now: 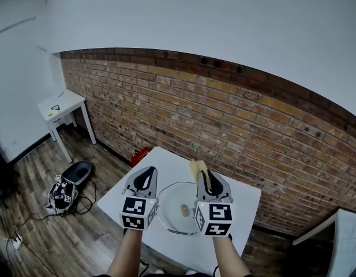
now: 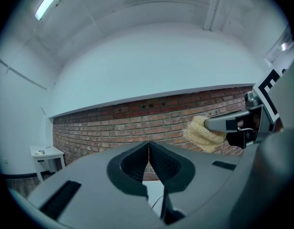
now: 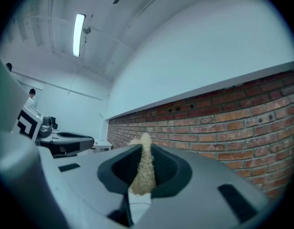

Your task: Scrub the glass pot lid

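Note:
The round glass pot lid (image 1: 176, 212) with a wooden knob lies flat on the white table (image 1: 247, 203), below and between both grippers. My left gripper (image 1: 145, 177) (image 2: 149, 149) is held level above the lid's left side, its jaws pressed together with nothing between them. My right gripper (image 1: 209, 180) (image 3: 146, 159) is level above the lid's right side, shut on a yellow loofah sponge (image 1: 198, 168) (image 3: 144, 171) that sticks out past the jaw tips. The sponge (image 2: 202, 134) also shows at the right of the left gripper view.
A brick wall (image 1: 235, 126) runs behind the table. A small white side table (image 1: 62, 111) stands at the left. On the wooden floor lie a dark pan (image 1: 78, 172), a marker-covered device (image 1: 63, 195) and cables. A red object (image 1: 141, 154) sits by the table's far left corner.

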Motion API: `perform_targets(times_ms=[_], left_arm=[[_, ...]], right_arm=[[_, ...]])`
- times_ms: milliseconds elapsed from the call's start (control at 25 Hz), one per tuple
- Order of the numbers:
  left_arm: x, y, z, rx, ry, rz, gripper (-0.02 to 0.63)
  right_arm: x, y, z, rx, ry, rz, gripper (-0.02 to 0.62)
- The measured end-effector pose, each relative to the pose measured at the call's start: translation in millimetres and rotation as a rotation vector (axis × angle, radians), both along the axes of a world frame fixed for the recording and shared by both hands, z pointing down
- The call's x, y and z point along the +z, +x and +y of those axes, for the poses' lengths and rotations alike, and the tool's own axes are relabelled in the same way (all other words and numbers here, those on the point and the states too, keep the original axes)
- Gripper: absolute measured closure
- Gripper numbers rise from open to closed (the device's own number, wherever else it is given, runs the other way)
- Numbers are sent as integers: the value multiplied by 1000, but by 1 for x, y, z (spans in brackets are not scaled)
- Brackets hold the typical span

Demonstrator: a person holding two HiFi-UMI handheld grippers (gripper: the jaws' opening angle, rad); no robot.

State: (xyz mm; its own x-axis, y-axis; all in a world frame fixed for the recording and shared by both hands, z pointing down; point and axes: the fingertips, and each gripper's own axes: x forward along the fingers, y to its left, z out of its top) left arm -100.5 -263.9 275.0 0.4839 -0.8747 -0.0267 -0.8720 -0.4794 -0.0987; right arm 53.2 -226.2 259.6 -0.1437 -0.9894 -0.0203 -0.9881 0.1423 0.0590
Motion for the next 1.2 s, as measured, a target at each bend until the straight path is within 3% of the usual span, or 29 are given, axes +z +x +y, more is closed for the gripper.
perform_targets(times_ms=[240,800,1200], left_arm=[[7,10,-3,46,-16,2,591],[13,93,-4,265,-13,-7,591],[15,109,-5,297,-18,-24,591]], right_arm=[[4,16,8,70,-3,5,538],[16,101,48,339,-28,0,538],[18,114,50,366,-36,-3,540]])
